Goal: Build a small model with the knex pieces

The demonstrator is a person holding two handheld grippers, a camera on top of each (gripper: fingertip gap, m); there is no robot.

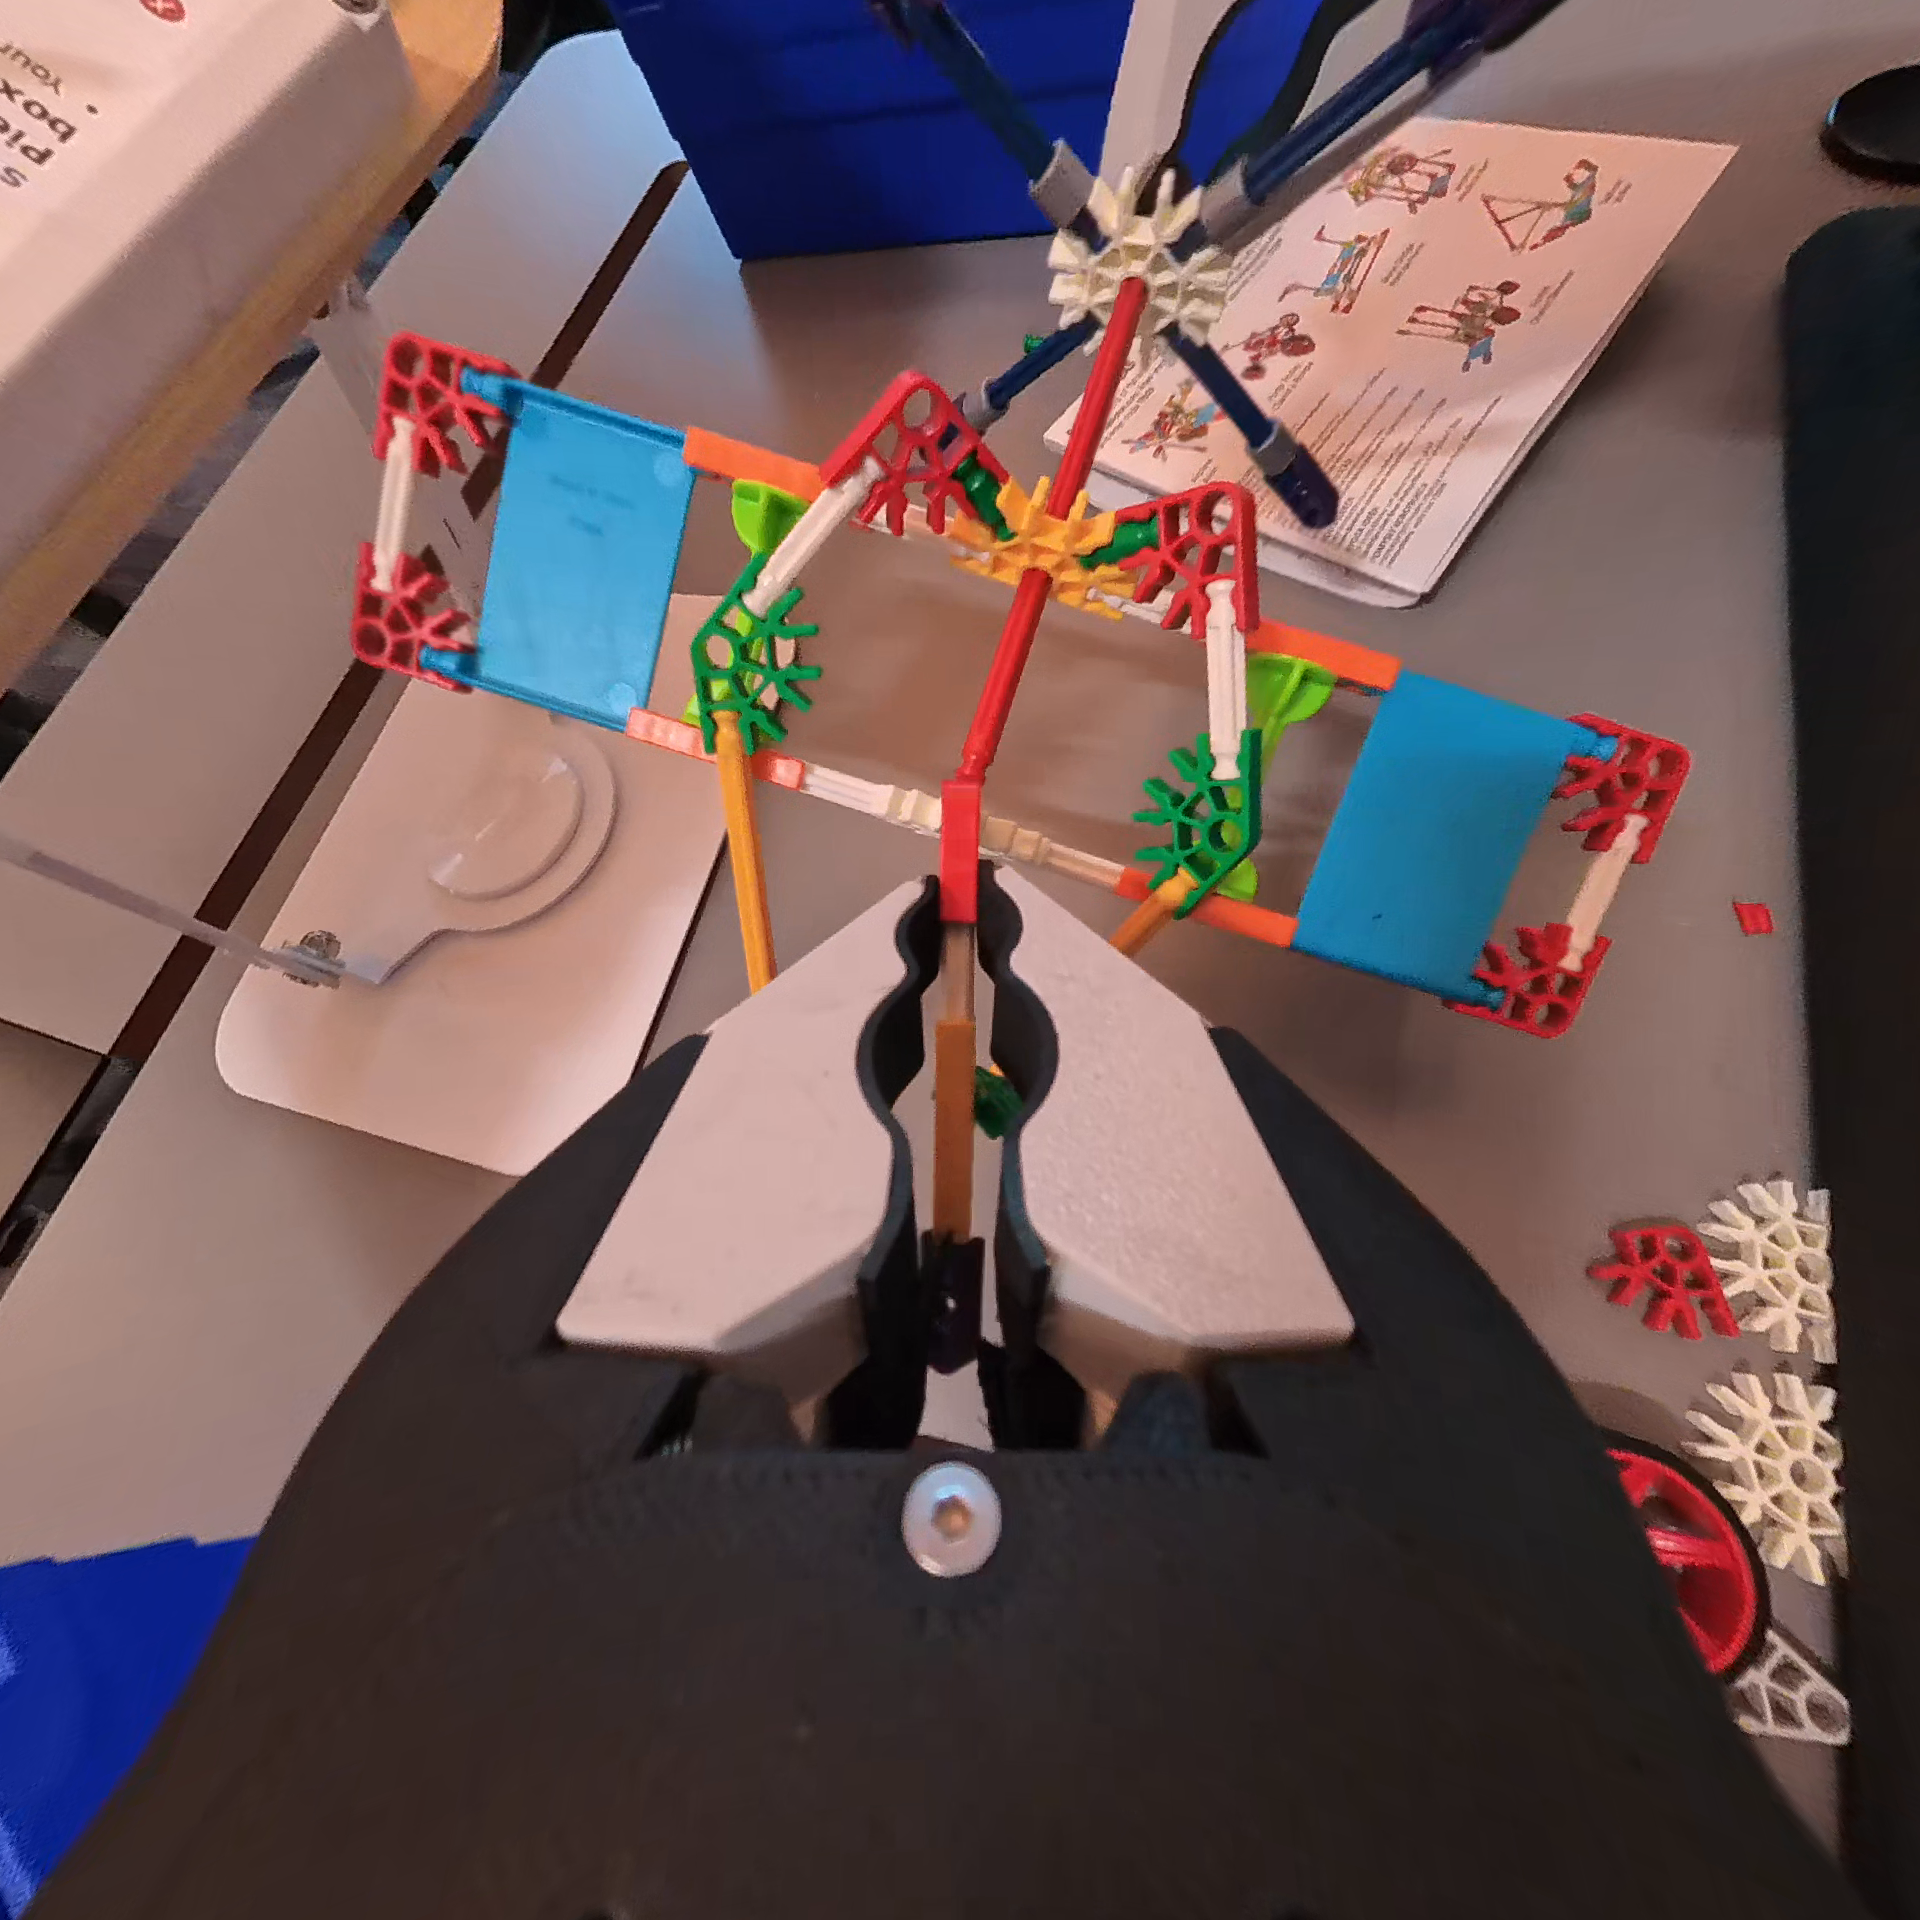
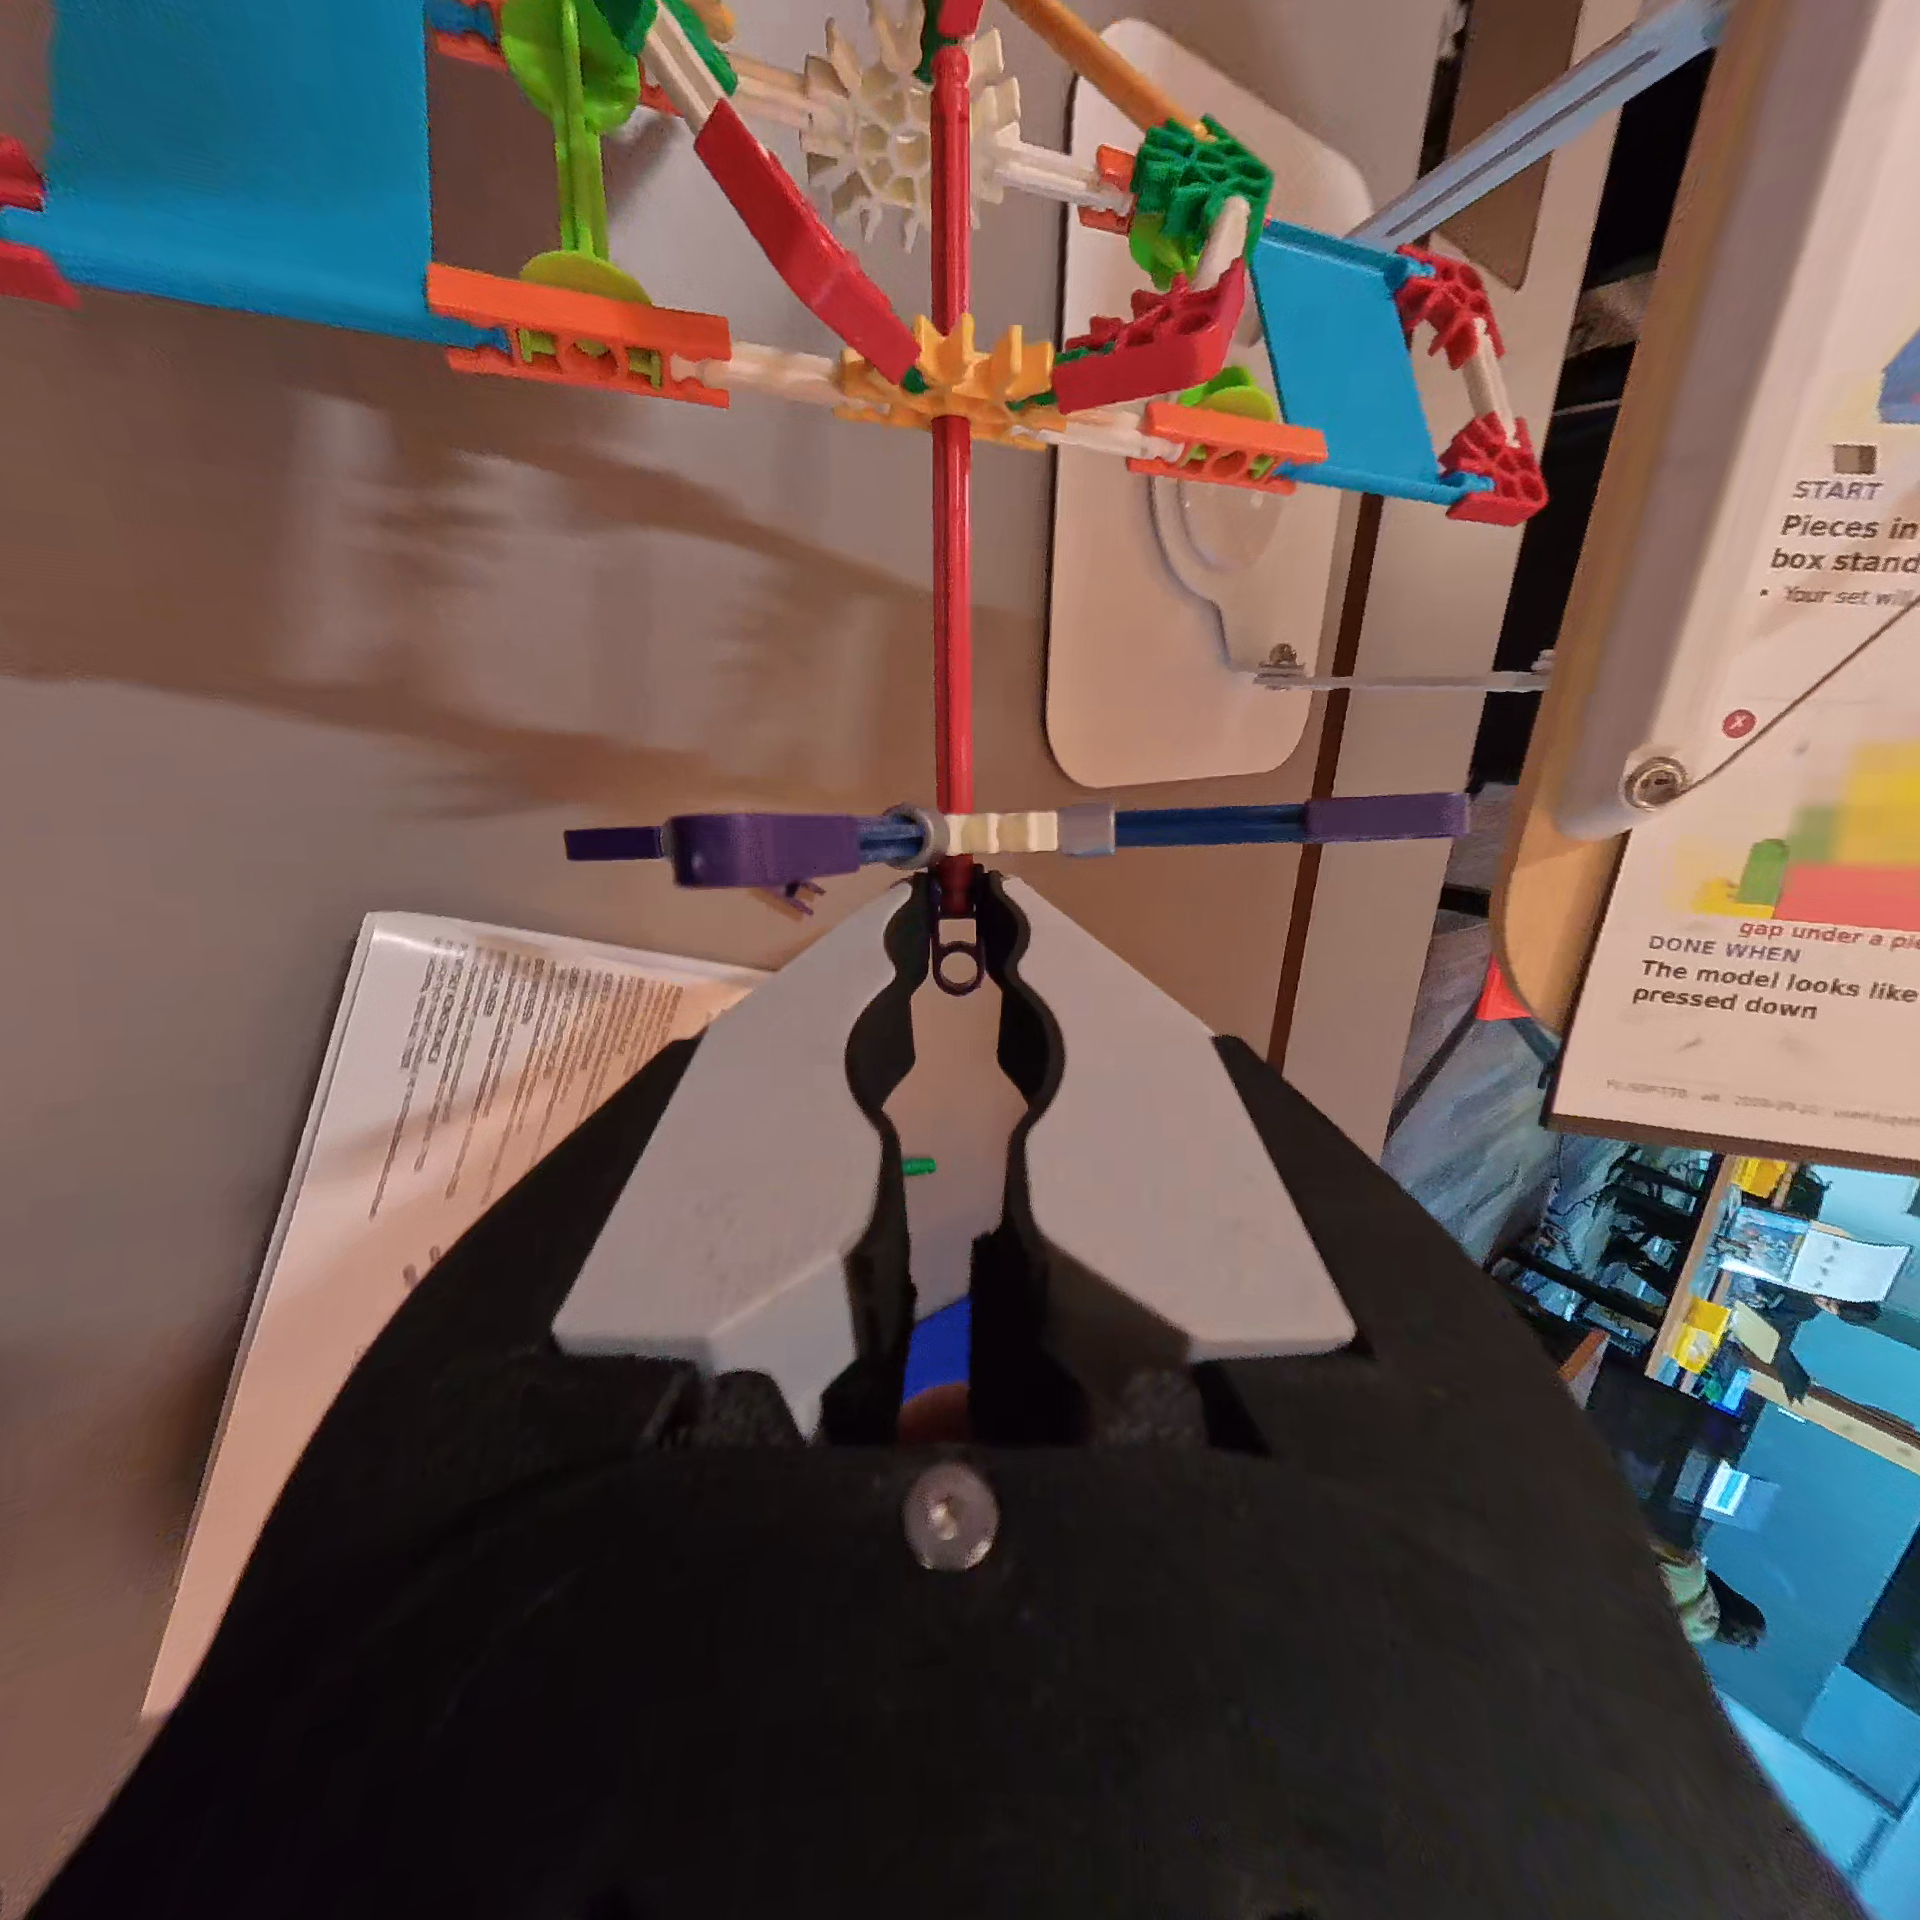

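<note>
1. Left wrist view: the left gripper point(image 1: 958, 904) is clenched on the red connector point(image 1: 958, 847) at one end of the rod-and-connector model point(image 1: 1029, 540).
2. The right gripper point(image 2: 954, 896) is clamped on the model's far end, at its purple clip point(image 2: 954, 951).
3. A printed instruction leaflet point(image 1: 1455, 343) lies on the grey table point(image 1: 1195, 1060); a lettered sign board point(image 2: 1787, 644) stands nearby.
4. Loose white connectors point(image 1: 1771, 1262) lie beside a red one point(image 1: 1662, 1278).

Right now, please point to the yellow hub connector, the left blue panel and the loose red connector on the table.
yellow hub connector point(image 1: 1039, 540), left wrist view, its centre on the red rod.
left blue panel point(image 1: 582, 561), left wrist view, its flat face.
loose red connector point(image 1: 1662, 1278), left wrist view, its middle.
</note>
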